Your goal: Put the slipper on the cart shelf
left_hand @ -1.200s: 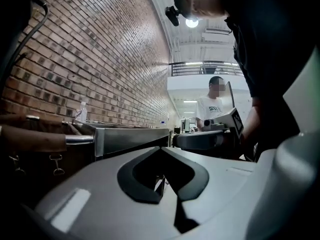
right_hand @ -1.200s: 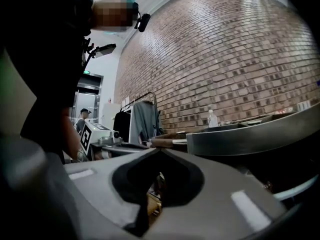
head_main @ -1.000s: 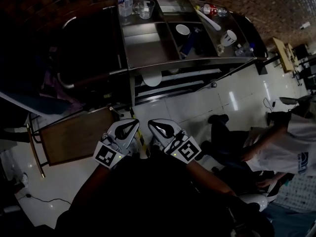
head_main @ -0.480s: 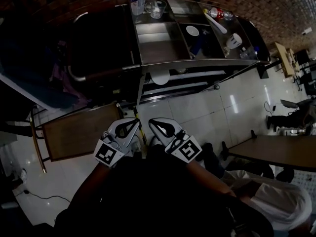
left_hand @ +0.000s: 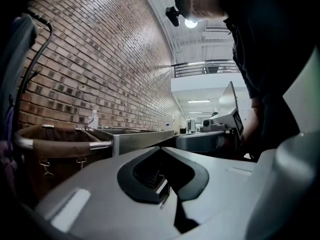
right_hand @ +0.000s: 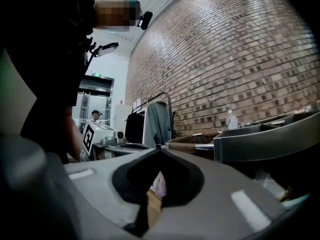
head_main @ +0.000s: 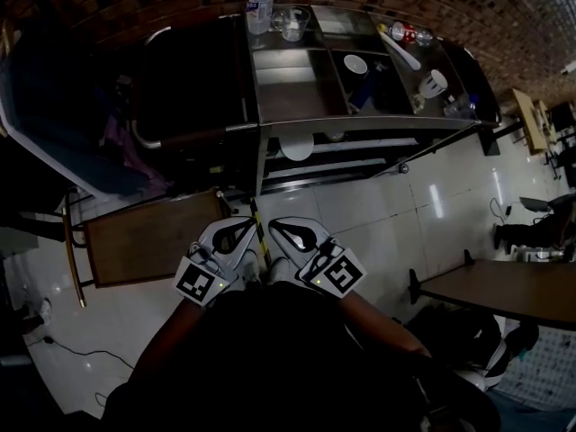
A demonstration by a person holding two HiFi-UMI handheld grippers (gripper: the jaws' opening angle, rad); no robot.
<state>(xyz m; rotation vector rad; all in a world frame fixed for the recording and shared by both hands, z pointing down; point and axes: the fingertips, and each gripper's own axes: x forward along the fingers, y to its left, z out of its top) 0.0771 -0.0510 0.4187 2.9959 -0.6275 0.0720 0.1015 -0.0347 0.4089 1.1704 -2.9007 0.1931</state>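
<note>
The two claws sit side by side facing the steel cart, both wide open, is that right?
Not quite. Both are shut: the left claw in the left gripper view and the right claw in the right gripper view have their tips together, nothing between. They do sit side by side facing the steel cart.

Workshop-like hall: brick wall (left_hand: 100, 59), white tiled floor (head_main: 378, 214), steel cart (head_main: 288, 93), clothes rack (right_hand: 152, 119).
</note>
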